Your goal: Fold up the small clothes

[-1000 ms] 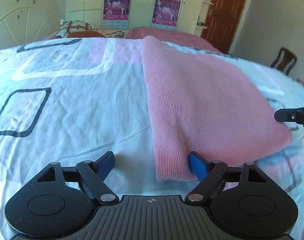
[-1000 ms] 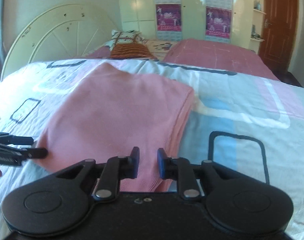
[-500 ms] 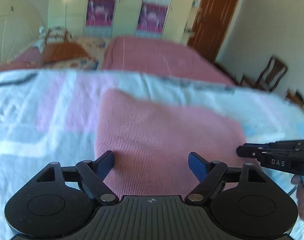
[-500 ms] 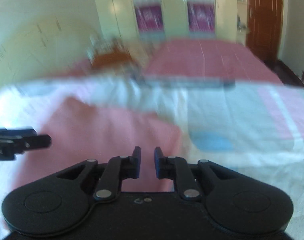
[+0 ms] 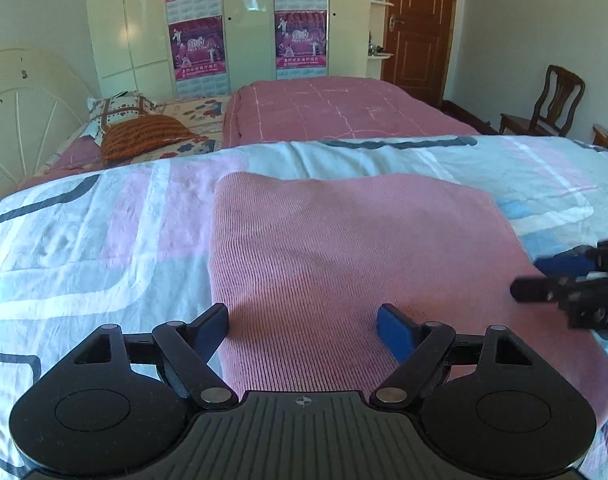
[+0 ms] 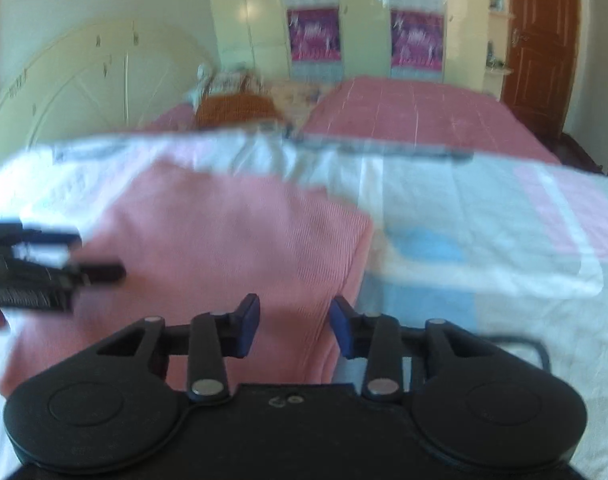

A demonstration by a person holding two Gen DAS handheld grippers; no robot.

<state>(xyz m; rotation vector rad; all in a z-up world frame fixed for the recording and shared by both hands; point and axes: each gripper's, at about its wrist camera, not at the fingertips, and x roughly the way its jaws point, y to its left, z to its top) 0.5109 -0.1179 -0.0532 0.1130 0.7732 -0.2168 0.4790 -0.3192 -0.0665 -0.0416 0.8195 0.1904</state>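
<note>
A pink knitted garment (image 5: 355, 248) lies folded flat on the patterned bedspread (image 5: 84, 240). My left gripper (image 5: 302, 326) is open and empty, its blue pads over the garment's near left part. My right gripper (image 6: 295, 325) is open and empty above the garment's near right edge (image 6: 240, 240). The right gripper also shows at the right of the left wrist view (image 5: 571, 284). The left gripper shows at the left of the right wrist view (image 6: 44, 272). The right wrist view is blurred.
A second bed with a dark pink cover (image 5: 335, 112) and pillows (image 5: 140, 128) lies behind. A white headboard (image 5: 20, 120) is at the left. A wardrobe with posters (image 5: 244, 24), a brown door (image 5: 419, 24) and a wooden chair (image 5: 551, 100) stand beyond.
Both grippers have lifted and drawn back over the garment's near edge. The right gripper's jaws have opened from nearly shut. The left stayed open.
</note>
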